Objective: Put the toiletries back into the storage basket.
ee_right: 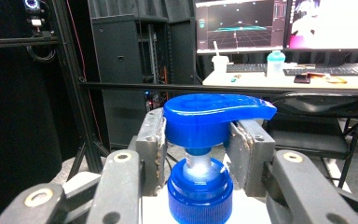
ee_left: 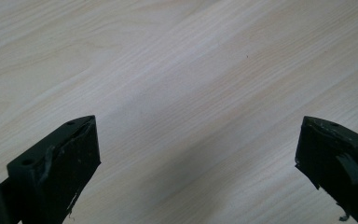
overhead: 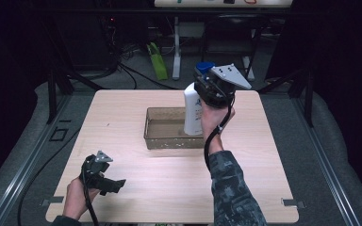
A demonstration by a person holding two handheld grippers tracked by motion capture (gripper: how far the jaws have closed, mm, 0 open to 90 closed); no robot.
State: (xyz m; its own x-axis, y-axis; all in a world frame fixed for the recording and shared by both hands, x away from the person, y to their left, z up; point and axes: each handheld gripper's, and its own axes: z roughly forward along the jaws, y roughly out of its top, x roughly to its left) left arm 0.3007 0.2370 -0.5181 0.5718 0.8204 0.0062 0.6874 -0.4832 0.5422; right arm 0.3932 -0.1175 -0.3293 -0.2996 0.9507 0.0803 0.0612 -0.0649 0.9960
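Tongs [ee_right: 196,140] clamp glossy blue pump [ee_right: 214,116], white bottle [overhead: 193,110].

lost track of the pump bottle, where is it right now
In the high view the white pump bottle is right of centre, upright over the clear tray's right end, its blue pump gripped by the right tool.

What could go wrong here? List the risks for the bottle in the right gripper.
1. The right gripper grips the pump bottle only at its blue pump head, so the white body hangs free below and may swing or slip.
2. The bottle's base sits close to the clear tray; it could catch the tray wall on the way down.
3. The left gripper rests open, far off, unable to steady anything.
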